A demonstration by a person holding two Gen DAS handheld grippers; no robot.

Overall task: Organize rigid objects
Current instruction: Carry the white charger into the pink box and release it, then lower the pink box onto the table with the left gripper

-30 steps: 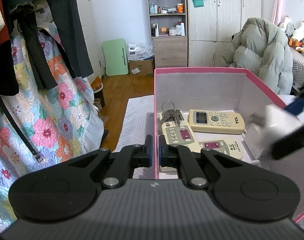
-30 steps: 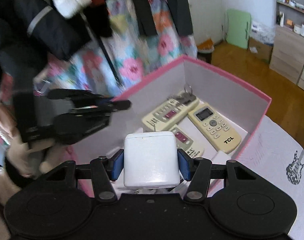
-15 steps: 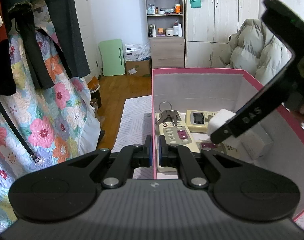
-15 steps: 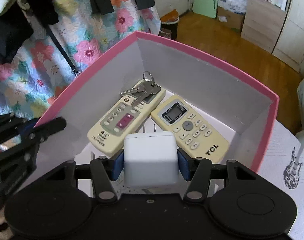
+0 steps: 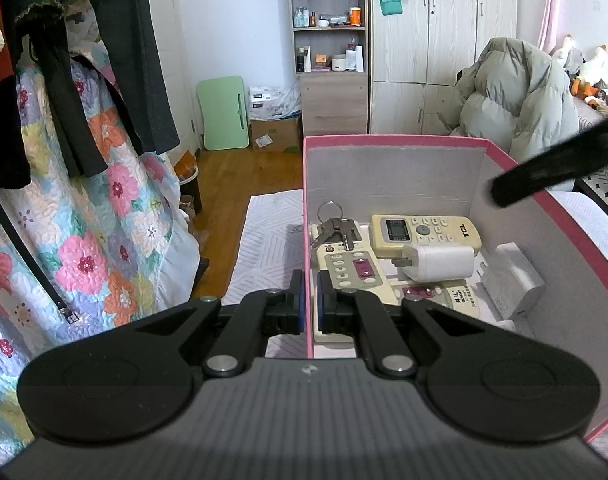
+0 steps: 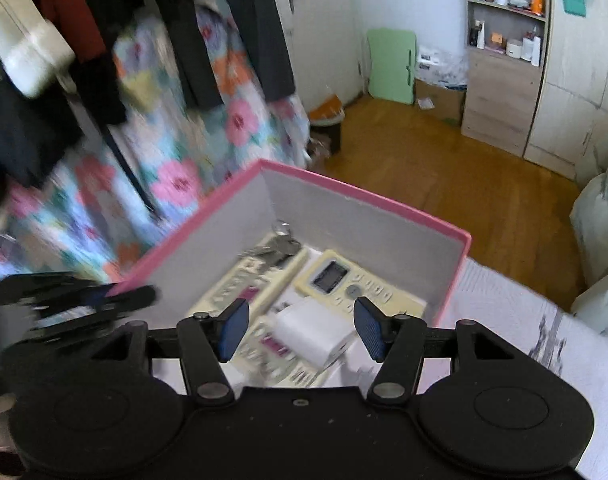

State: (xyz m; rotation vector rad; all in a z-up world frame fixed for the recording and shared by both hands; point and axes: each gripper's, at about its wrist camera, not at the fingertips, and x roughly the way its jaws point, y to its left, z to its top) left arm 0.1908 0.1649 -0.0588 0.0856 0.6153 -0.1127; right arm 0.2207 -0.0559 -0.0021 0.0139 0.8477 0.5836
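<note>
A pink box point(image 5: 392, 140) point(image 6: 364, 196) holds a key bunch point(image 5: 336, 230) point(image 6: 280, 246), a cream TCL remote point(image 5: 424, 232) point(image 6: 356, 288), a remote with purple buttons point(image 5: 352, 268) point(image 6: 248, 284) and a grey-white adapter point(image 5: 512, 280). A white charger point(image 5: 440, 262) point(image 6: 316, 334) lies on its side on the remotes, prongs toward the keys. My right gripper point(image 6: 302, 330) hangs above it, jaws opening, pads clear of the charger. One right finger point(image 5: 544, 172) crosses the box's far right corner. My left gripper point(image 5: 310, 304) point(image 6: 76, 300) is shut on the box's left wall.
The box stands on a white patterned cloth point(image 5: 268, 240). Dark clothes and a floral quilt point(image 5: 84, 240) hang to the left. A puffy grey jacket point(image 5: 520, 96) lies at the right. Across the wooden floor point(image 6: 444, 184) stand a shelf unit point(image 5: 330, 40) and wardrobe.
My right gripper let go of the white charger, which now lies on the remotes in the box, and drew up and back. The left gripper kept still on the box wall.
</note>
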